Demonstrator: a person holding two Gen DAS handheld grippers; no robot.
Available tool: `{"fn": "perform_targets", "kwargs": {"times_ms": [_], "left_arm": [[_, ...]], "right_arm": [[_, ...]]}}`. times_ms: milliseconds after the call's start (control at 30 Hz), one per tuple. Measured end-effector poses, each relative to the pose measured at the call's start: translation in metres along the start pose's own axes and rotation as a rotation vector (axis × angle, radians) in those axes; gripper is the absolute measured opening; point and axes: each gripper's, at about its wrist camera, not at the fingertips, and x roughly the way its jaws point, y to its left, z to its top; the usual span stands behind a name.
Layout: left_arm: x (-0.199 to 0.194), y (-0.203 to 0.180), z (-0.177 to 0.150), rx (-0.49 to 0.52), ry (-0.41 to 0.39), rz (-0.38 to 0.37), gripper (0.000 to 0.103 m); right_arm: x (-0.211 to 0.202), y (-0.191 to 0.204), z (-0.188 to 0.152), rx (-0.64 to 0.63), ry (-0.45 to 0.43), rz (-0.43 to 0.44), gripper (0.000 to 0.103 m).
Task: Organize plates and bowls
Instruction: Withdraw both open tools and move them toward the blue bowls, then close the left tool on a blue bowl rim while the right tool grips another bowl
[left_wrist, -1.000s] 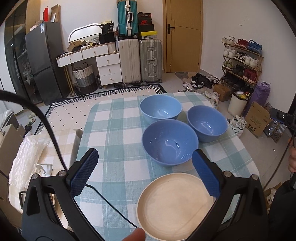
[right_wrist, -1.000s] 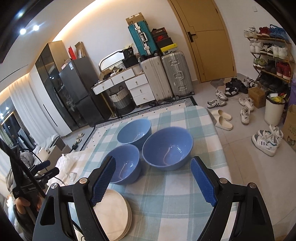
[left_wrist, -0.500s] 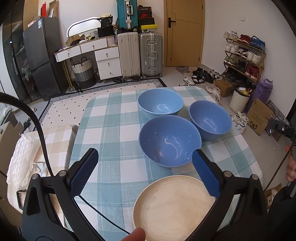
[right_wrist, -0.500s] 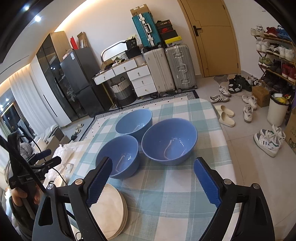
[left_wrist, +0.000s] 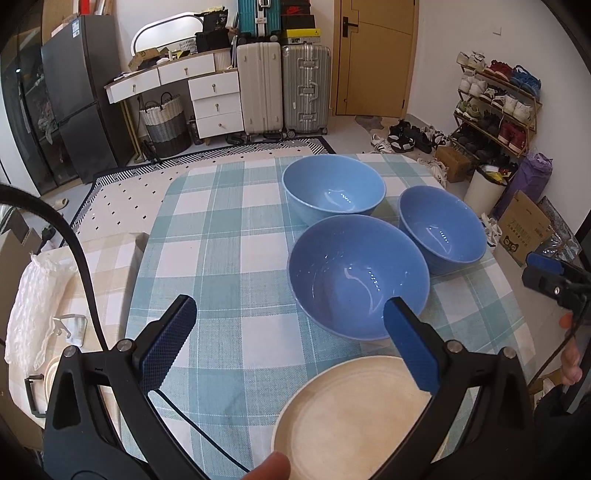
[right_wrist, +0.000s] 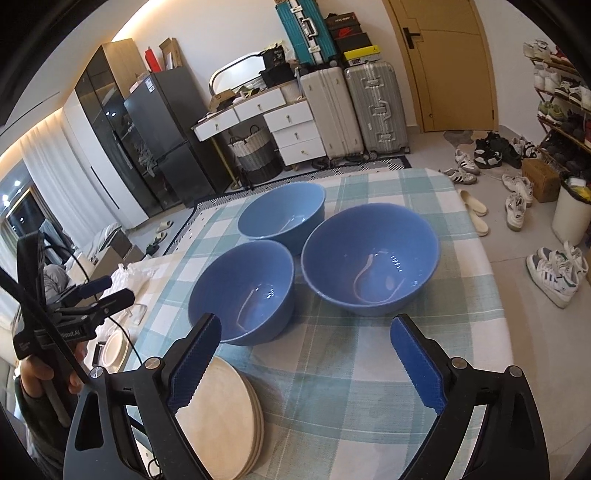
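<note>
Three blue bowls stand close together on the checked tablecloth: a far bowl, a middle bowl and a right bowl. A stack of cream plates lies at the near edge, just in front of the middle bowl. My left gripper is open above the cloth, its right finger over the plates and the middle bowl's near rim. My right gripper is open and empty, short of the middle and right bowls.
A black cable trails over the near cloth. A lower side surface on the left holds a small rack and a plate. Right of the table the floor has shoes, a bin and a cardboard box.
Both grippers have come down and forward toward the table, so bowls and plates look larger. The right gripper's jaws have spread a little wider.
</note>
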Motion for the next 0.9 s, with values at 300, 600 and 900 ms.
{"fn": "perform_targets", "kwargs": {"times_ms": [300,600,900], "left_arm": [[0.050,0.008,0.007,-0.008,0.059,-0.017,0.101],[0.093,0.015,0.013,-0.023,0.108,-0.038,0.101],[0.120,0.013,0.013,-0.016,0.139,-0.064,0.099]], "right_arm": [[0.053,0.001,0.001,0.015,0.086,0.037,0.094],[0.087,0.006,-0.001,0.036,0.147,0.104,0.094],[0.112,0.015,-0.006,0.069,0.210,0.191,0.094]]}}
